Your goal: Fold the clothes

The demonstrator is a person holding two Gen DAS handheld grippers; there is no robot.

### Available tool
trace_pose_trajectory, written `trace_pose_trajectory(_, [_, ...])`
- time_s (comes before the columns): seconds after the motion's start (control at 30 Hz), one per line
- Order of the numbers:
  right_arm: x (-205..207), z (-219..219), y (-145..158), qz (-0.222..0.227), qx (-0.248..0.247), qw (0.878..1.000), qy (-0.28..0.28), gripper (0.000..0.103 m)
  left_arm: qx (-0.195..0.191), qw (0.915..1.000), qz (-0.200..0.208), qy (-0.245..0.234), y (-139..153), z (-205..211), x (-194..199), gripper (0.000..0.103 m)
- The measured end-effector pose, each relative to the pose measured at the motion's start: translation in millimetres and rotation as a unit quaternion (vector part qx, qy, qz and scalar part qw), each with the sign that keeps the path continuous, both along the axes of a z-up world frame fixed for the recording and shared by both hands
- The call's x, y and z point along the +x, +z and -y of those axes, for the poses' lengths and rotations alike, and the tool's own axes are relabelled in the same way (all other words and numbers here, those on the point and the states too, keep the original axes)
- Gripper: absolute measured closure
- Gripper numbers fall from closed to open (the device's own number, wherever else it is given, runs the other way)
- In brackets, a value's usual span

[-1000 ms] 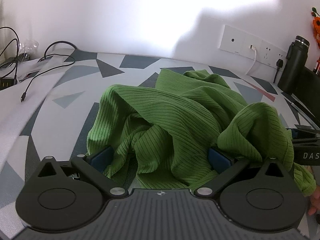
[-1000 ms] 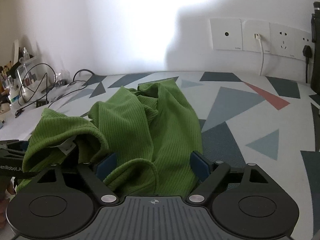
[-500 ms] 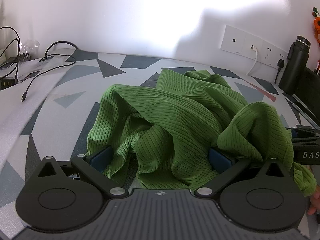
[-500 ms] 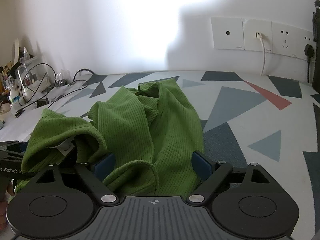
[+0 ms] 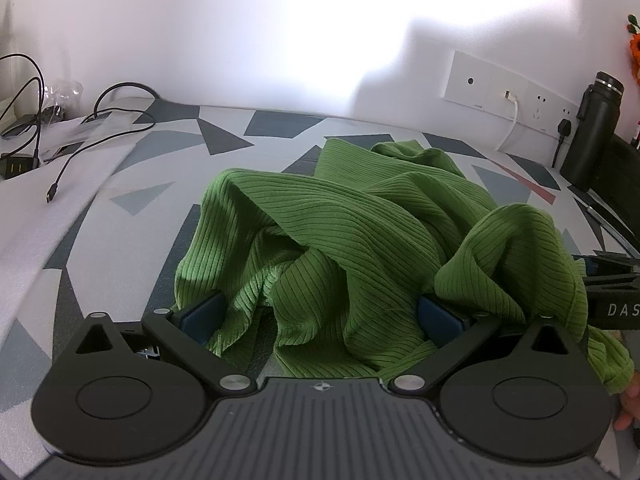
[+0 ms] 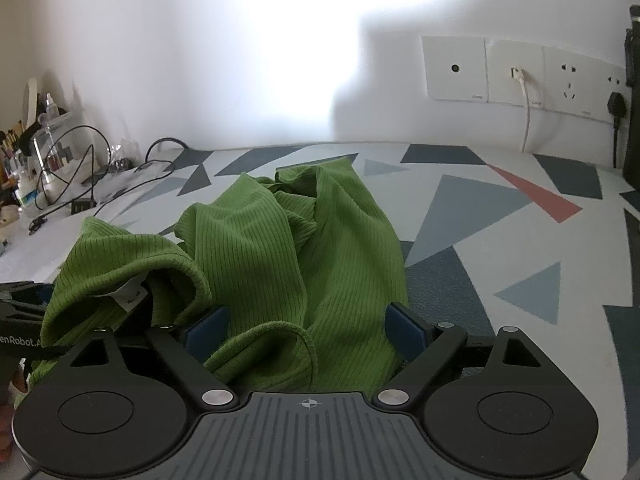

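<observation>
Left tool: blue pads spread wide, green fabric bunched loosely between them, nothing pinched.
Left tool's fingers: one pad at each edge of the cloth heap, low over the worktop.
Right tool: likewise spread wide, a rolled hem lying between the pads, not clamped.
Right tool's body: seen at the right edge of the left wrist view, lettered in white, partly under a fold of cloth.
Green ribbed sweater: crumpled in a heap on the worktop, directly ahead of both tools and reaching in between their pads; one fold draped over the left tool's right linkage.
Garment label: small white tag inside an open fold, at the left in the right wrist view.
Worktop: pale covering with grey, dark blue and one red triangle.
Black cables: looped on the worktop's far left, well apart from the sweater.
Wall sockets: white row on the back wall, one white plug and one black plug in place.
Black flask: upright at the far right, near the sockets.
Clutter: small bottles and cables at the far left, too small to tell apart.
</observation>
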State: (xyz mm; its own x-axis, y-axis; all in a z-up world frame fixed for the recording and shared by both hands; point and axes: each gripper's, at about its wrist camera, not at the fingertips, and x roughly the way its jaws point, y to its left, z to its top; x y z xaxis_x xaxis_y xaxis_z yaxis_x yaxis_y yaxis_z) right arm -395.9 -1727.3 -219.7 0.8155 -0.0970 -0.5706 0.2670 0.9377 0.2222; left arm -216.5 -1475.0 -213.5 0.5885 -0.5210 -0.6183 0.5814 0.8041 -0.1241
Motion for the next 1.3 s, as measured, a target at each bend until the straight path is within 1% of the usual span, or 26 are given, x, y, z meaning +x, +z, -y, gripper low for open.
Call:
trace_pose_trajectory(0.2, [0.4, -0.3, -0.1, -0.001, -0.002, 1.0, -0.002, 0.014, 0.001, 1.0, 0.0, -0.001, -0.1, -0.3, -0.2, 0.0])
trace_pose_trajectory(0.33, [1.3, -1.0, -0.5, -0.003, -0.005, 1.0, -0.002, 0.013, 0.001, 1.0, -0.001, -0.002, -0.2, -1.2, 0.6, 0.0])
trace_pose_trajectory(0.57, [-3.5, 7.9, -1.1, 0.014, 0.027, 1.0, 0.0, 0.012, 0.009, 1.0, 0.003, 0.001, -0.7, 1.9, -0.2, 0.0])
trace_pose_trajectory(0.9, [-8.7, 7.9, -0.4, 0.018, 0.034, 0.999, -0.001, 0.011, 0.007, 1.0, 0.003, 0.001, -1.0, 1.5, 0.6, 0.0])
trace_pose_trajectory(0.97, [-10.5, 4.6, 0.3, 0.017, 0.028, 0.999, -0.004, 0.011, 0.006, 1.0, 0.002, 0.001, -1.0, 0.3, 0.4, 0.0])
trace_pose_trajectory(1.03, [-12.7, 1.2, 1.2, 0.017, 0.019, 1.0, -0.009, 0.008, 0.003, 1.0, 0.001, 0.0, -0.8, -1.0, 0.4, 0.0])
trace_pose_trajectory(1.07, [-13.3, 2.0, 1.1, 0.018, 0.021, 1.0, -0.01, 0.005, 0.001, 1.0, 0.001, 0.001, -0.8, -1.9, -0.2, 0.0])
trace_pose_trajectory(1.1, [-13.2, 6.0, 0.1, 0.02, 0.034, 0.999, -0.011, 0.0, 0.0, 1.0, 0.001, 0.002, -0.7, -2.8, -0.8, 0.0])
trace_pose_trajectory(1.17, [-12.5, 11.8, -1.5, 0.022, 0.052, 0.998, -0.012, 0.001, 0.001, 1.0, 0.001, 0.009, -0.2, -3.3, -2.6, 0.0])
trace_pose_trajectory(1.3, [-8.1, 3.9, -1.0, 0.005, 0.024, 1.0, -0.014, 0.001, 0.002, 1.0, 0.001, 0.008, 0.1, -2.3, -1.2, 0.0])
